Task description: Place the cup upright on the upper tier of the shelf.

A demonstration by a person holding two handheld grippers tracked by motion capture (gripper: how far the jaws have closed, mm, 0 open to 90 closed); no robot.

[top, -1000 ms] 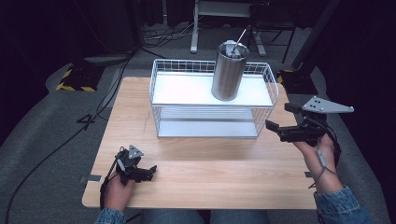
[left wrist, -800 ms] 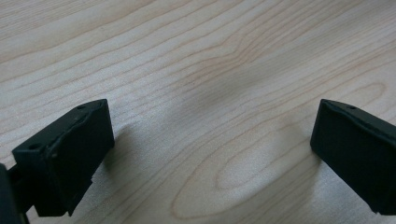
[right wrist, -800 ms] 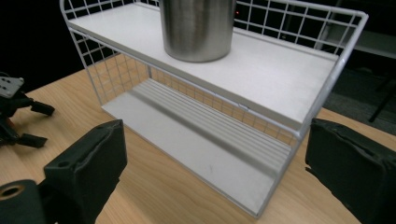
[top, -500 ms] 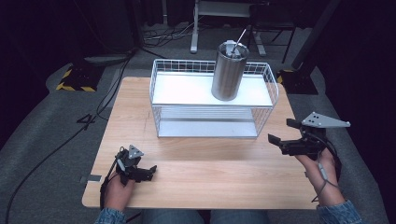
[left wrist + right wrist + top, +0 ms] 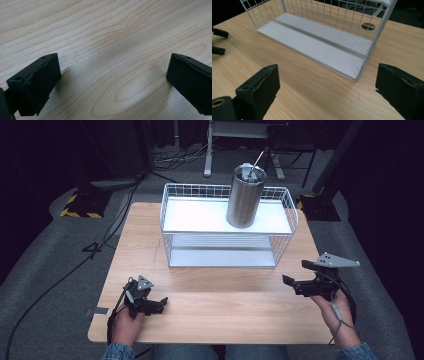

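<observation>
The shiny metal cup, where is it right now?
In the high view, the metal cup stands upright on the top shelf of the white wire rack, toward its right end, at the far side of the wooden table.

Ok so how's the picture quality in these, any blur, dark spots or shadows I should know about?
High view: the pale wooden table is evenly lit, the surrounding floor falls nearly black, and the tall grey metal cylinder is sharp. Left gripper view: the wood grain is crisp, and the black open tongs cast soft shadows. Right gripper view: the white wire rack is sharp, while the near tongs look slightly soft.
</observation>
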